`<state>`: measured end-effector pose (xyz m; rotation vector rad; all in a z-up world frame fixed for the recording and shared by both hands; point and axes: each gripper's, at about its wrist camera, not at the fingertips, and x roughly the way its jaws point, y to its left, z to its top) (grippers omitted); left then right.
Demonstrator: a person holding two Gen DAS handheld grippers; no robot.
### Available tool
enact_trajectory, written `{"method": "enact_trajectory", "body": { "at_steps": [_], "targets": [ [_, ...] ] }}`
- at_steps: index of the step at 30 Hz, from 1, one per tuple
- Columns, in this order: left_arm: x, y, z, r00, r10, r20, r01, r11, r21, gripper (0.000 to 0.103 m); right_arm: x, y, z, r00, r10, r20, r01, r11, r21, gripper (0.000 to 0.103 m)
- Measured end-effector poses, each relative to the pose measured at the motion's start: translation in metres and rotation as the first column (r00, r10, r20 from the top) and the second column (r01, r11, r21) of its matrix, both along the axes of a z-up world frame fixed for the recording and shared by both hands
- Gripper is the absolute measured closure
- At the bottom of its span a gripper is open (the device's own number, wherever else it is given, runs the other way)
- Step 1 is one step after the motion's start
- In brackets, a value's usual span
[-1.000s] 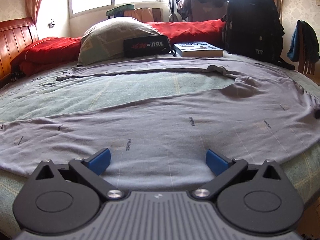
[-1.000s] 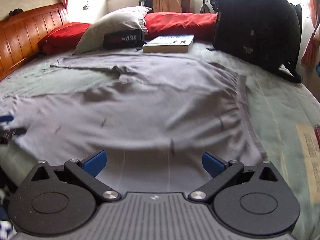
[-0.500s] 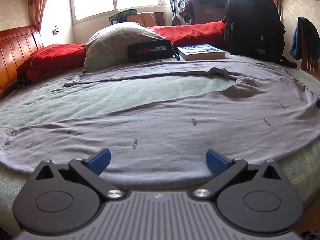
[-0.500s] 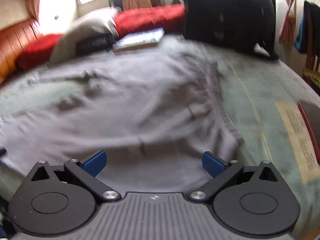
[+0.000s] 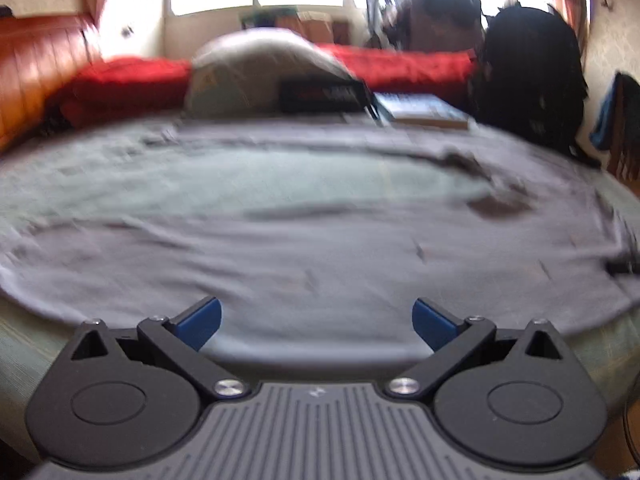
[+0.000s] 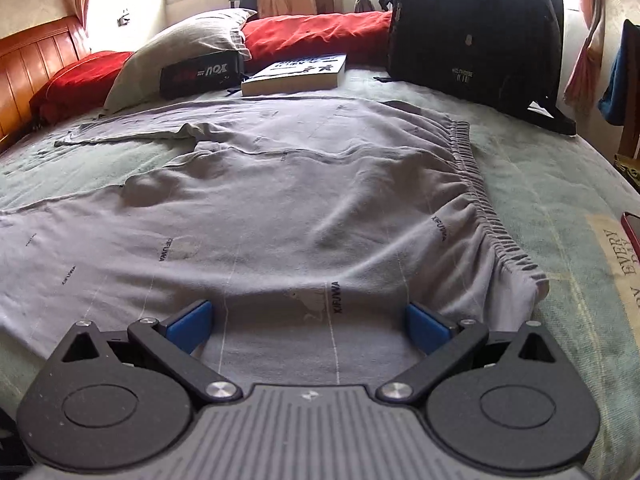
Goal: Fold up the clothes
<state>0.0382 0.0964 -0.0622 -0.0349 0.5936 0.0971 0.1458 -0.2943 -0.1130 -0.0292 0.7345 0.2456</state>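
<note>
Right wrist alone shows trousers' [image 6: 280, 200] waistband [image 6: 480, 192] — left blurred.

Left wrist view motion-blurred throughout: print on grey trousers [image 5: 320, 248] unreadable, book [image 5: 424, 110] cover and black pouch [image 5: 324, 96] lettering smeared. Trousers' leg ends run off left edge in right wrist view. Backpack [image 6: 476, 28] top cut by frame. Red object [image 6: 632, 232] at right edge mostly cropped, can't identify. Bedsheet [image 6: 560, 184] text partly cut off.
</note>
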Motion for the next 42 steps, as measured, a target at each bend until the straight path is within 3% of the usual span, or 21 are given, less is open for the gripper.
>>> {"method": "enact_trajectory", "body": {
  "at_steps": [3, 7, 11, 16, 21, 24, 28, 33, 42],
  "targets": [
    [0.006, 0.036, 0.007, 0.997, 0.078, -0.003, -0.079, 0.997, -0.016, 0.002, -0.002, 0.001, -0.001, 1.0, -0.007, 0.01, 0.007, 1.0, -0.003, 0.0],
    [0.019, 0.077, -0.012, 0.994, 0.023, -0.109, -0.039, 0.989, -0.14, 0.002, -0.003, -0.001, -0.003, 1.0, -0.01, 0.026, 0.01, 1.0, 0.01, 0.0],
    [-0.005, 0.07, -0.019, 0.995, -0.02, -0.101, 0.014, 0.998, -0.06, 0.002, -0.007, -0.002, -0.004, 0.999, -0.004, 0.046, 0.003, 1.0, 0.015, 0.0],
    [-0.011, 0.087, 0.0, 0.993, 0.015, -0.113, -0.029, 0.991, -0.129, 0.002, -0.008, -0.001, -0.006, 0.998, -0.007, 0.062, 0.006, 1.0, 0.014, 0.0],
    [0.018, 0.098, 0.006, 0.994, 0.046, -0.098, -0.061, 0.984, -0.164, 0.002, -0.008, -0.001, -0.006, 0.998, -0.008, 0.064, 0.007, 1.0, 0.014, 0.0],
    [0.025, 0.089, -0.013, 0.986, 0.039, -0.16, -0.063, 0.987, -0.146, 0.002, -0.008, -0.001, -0.007, 0.998, -0.005, 0.066, 0.004, 1.0, 0.015, 0.0],
    [0.013, 0.078, -0.016, 0.988, 0.039, -0.151, -0.051, 0.996, -0.079, 0.002, -0.008, -0.002, -0.007, 0.998, -0.002, 0.064, 0.0, 1.0, 0.018, 0.0],
    [0.018, 0.083, -0.003, 0.973, 0.076, -0.216, -0.099, 0.99, -0.097, 0.002, -0.007, -0.003, -0.008, 0.998, 0.006, 0.069, -0.007, 1.0, 0.02, 0.0],
    [0.016, 0.085, 0.006, 0.975, 0.108, -0.195, -0.129, 0.987, -0.1, 0.002, -0.006, -0.002, -0.006, 0.998, 0.014, 0.055, -0.015, 1.0, 0.011, 0.0]
  ]
}}
